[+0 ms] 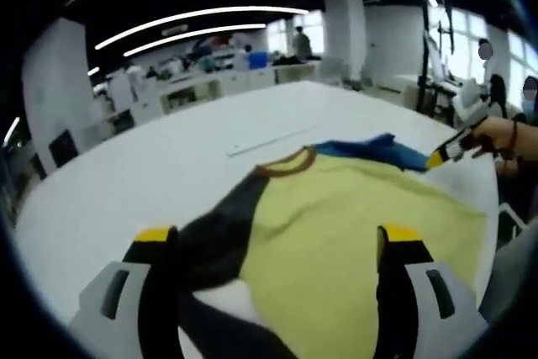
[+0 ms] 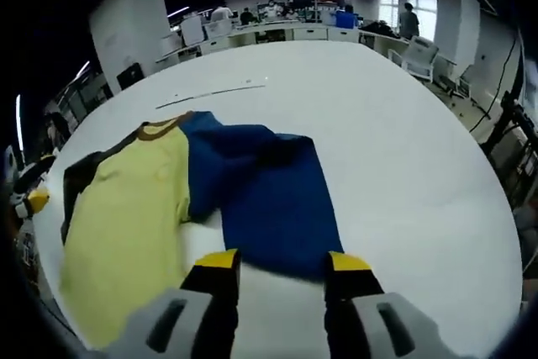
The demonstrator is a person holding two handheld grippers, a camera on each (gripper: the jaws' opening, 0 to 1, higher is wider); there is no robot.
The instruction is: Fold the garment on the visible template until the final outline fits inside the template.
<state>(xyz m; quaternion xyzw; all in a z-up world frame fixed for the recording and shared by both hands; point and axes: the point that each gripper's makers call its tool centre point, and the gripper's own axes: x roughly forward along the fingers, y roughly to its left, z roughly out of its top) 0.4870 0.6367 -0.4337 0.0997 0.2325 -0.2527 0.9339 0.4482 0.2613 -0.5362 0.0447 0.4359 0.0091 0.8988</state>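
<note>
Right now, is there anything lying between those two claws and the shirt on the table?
Nothing visible does. The left claw has the yellow and dark shirt right between its open jaws. The right claw is open at the edge of the blue sleeve, with just bare white table around.

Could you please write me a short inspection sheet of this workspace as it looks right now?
Surface: white table, a thin pale strip lying on it.
Job's things: garment spread flat, yellow body, brown collar, dark sleeve, blue sleeve; template outline cannot be made out.
Clutter: nothing seen.
Grippers: left gripper open, jaws either side of the garment; right gripper open at the blue sleeve's edge.
Cables: nothing seen.
Surroundings: office desks and people beyond the table.
</note>
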